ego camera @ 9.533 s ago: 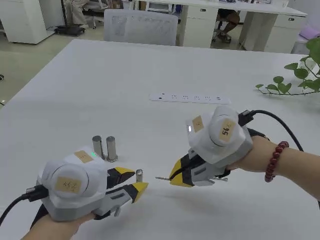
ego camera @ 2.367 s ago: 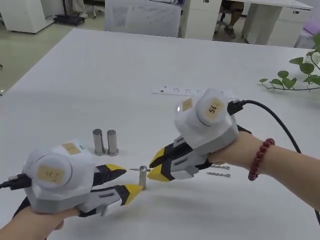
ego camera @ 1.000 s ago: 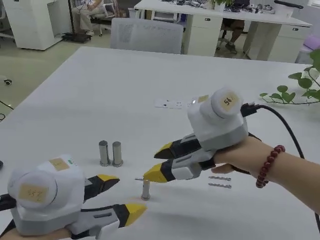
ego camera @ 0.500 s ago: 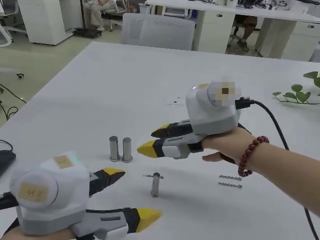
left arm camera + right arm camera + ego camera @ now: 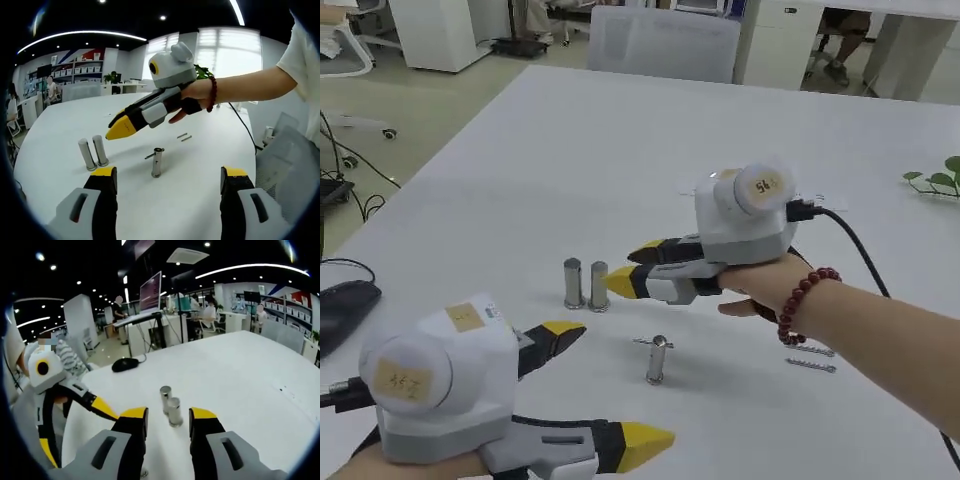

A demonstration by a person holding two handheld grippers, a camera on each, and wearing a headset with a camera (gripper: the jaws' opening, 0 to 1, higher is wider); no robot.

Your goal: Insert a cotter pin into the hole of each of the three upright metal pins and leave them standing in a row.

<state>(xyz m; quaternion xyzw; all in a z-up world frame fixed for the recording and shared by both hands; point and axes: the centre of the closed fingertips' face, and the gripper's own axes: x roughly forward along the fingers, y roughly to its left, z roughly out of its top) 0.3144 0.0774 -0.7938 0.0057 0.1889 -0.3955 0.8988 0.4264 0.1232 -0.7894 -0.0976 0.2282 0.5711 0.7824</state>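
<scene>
Left of metal pins [image 5: 573,285], black mouse [image 5: 342,312]

The right tool [image 5: 628,268] left the cotter pin [image 5: 645,343] for the bare pins [image 5: 599,286].

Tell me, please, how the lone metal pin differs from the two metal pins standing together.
The lone metal pin carries a cotter pin through its top; the two metal pins show none. It stands apart; the two stand side by side. All three are upright.
</scene>
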